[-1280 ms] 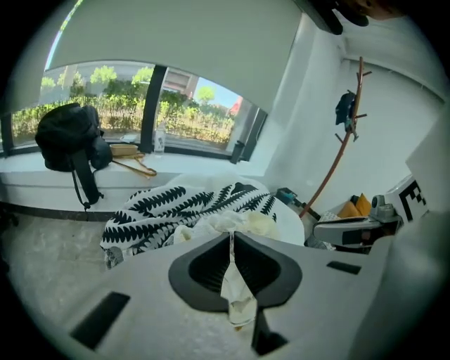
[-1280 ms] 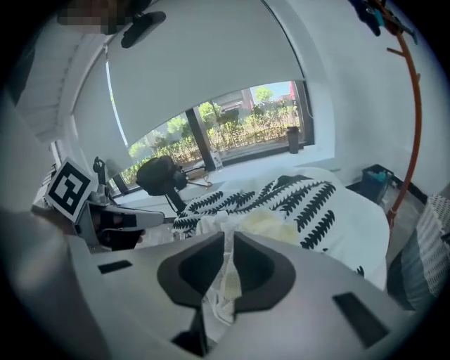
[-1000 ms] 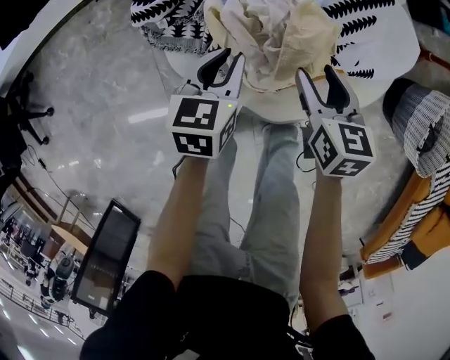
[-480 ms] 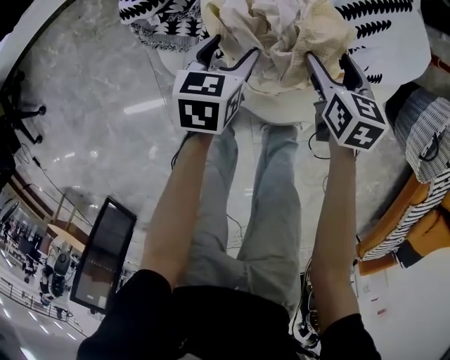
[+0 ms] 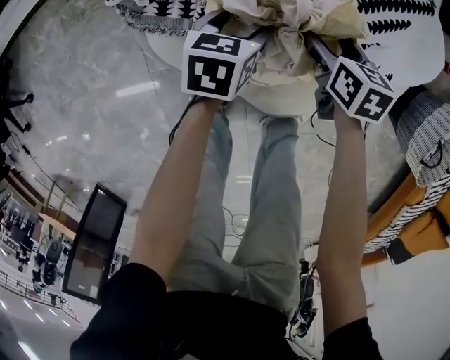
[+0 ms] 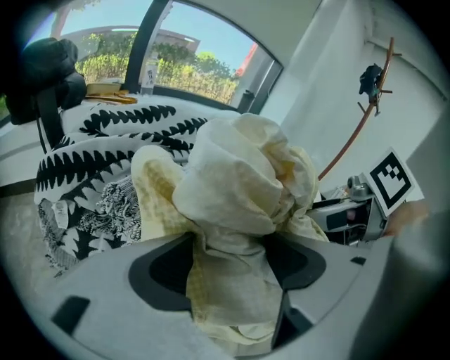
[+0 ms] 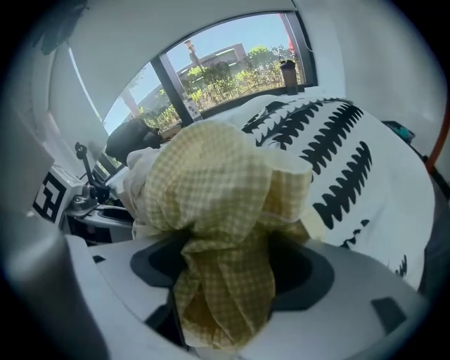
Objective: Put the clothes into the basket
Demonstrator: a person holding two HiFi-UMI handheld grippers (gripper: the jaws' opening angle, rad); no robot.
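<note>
A crumpled cream and yellow checked cloth (image 5: 288, 28) sits bunched on a white round basket (image 5: 281, 95) at the top of the head view. My left gripper (image 5: 235, 17) and right gripper (image 5: 330, 35) flank it. In the left gripper view the cloth (image 6: 239, 183) hangs loosely through the left gripper (image 6: 232, 267), whose jaws have just been opening and stand wide. The right gripper view shows the checked cloth (image 7: 218, 183) draped the same way through the right gripper (image 7: 228, 274), its jaws also just opened wide. In neither view do the pads press on the fabric.
A black-and-white patterned fabric (image 6: 98, 162) spreads behind the basket. A white mesh basket (image 5: 425, 133) and orange and striped clothes (image 5: 415, 225) lie at the right. A dark panel (image 5: 95, 242) stands on the marble floor at the left. The person's jeans (image 5: 267, 211) are below.
Both grippers have sunk toward the basket with the cloth bundle and sit higher in the head view. Their jaws have spread apart from the cloth they were pinching.
</note>
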